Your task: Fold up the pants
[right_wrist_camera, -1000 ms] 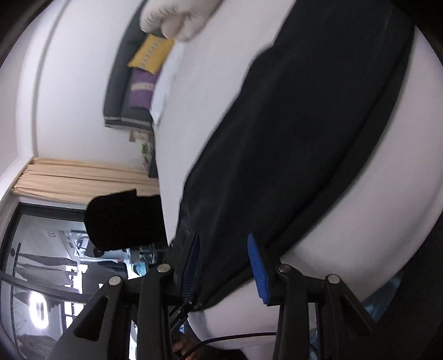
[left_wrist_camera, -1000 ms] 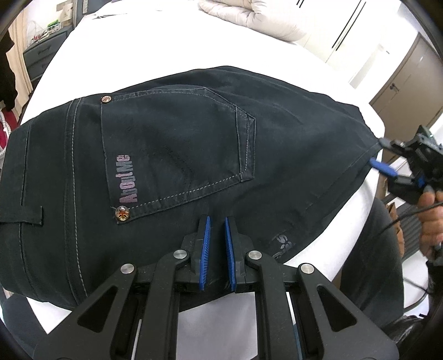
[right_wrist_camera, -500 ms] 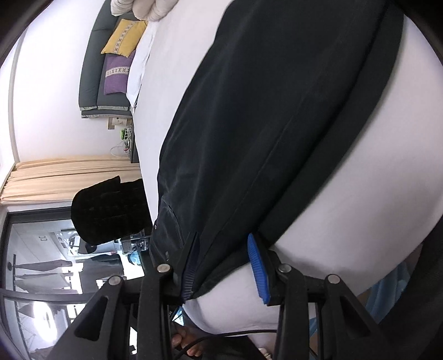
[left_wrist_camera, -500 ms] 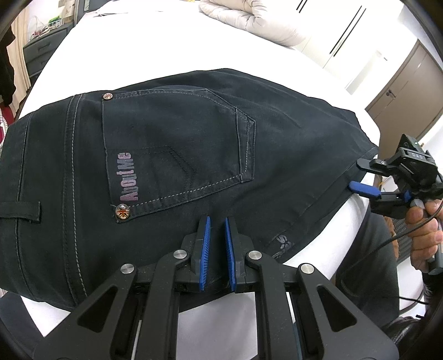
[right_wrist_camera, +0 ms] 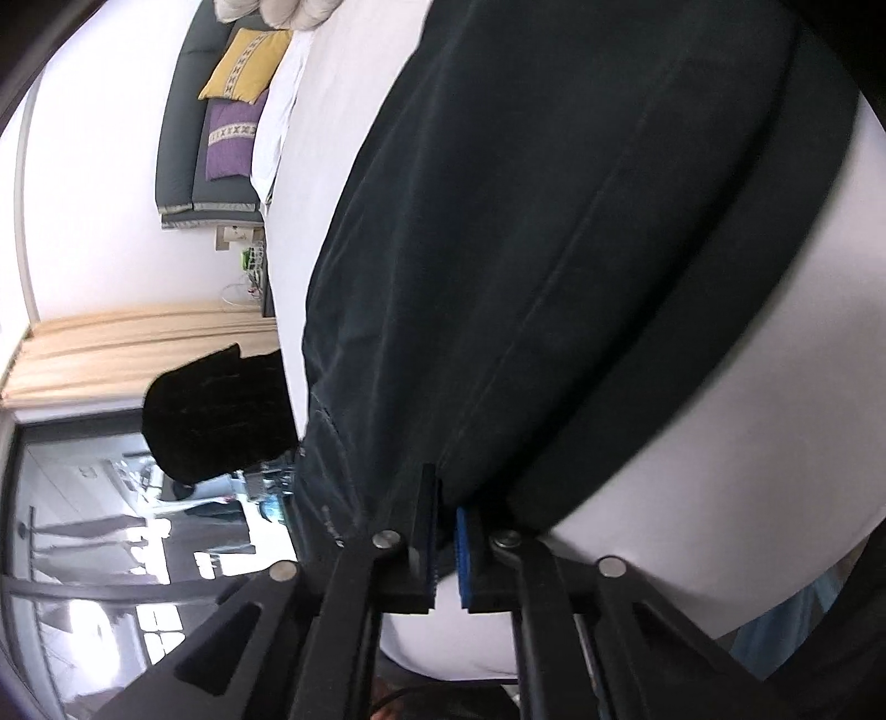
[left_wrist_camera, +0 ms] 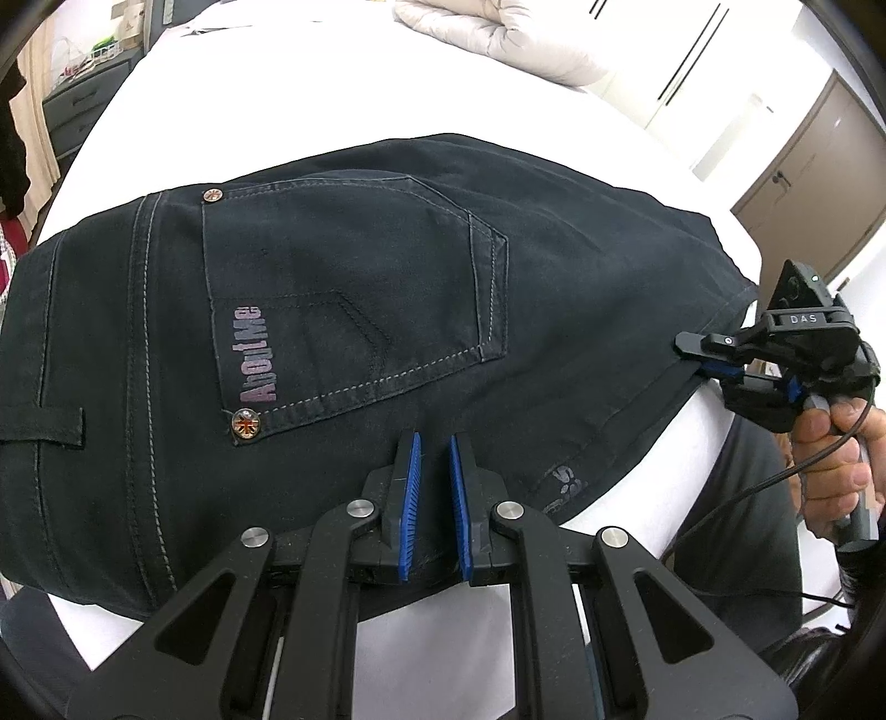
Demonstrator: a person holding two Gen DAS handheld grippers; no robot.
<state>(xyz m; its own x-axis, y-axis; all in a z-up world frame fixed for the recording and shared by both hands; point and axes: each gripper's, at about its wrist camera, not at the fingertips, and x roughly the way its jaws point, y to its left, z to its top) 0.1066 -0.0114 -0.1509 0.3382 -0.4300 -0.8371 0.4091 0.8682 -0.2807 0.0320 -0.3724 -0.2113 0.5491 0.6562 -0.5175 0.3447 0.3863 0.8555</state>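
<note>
Both claws pinch the near edge of the dark jeans (left_wrist_camera: 343, 310) on the white bed (left_wrist_camera: 266, 99): left gripper (left_wrist_camera: 432, 448) mid-edge, right gripper (left_wrist_camera: 700, 354) at the right.

I'm in a home bedroom: a white bed (left_wrist_camera: 354, 94) with a rolled duvet (left_wrist_camera: 498, 39) at its far end, a dresser (left_wrist_camera: 72, 105), closet doors (left_wrist_camera: 692, 72), curtains (right_wrist_camera: 138, 349), and what looks like a cushioned sofa (right_wrist_camera: 188, 138).

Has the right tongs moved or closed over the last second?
Yes. In the left wrist view the right tongs slid down along the pants edge, away from the corner, and its fingers closed on the fabric.
</note>
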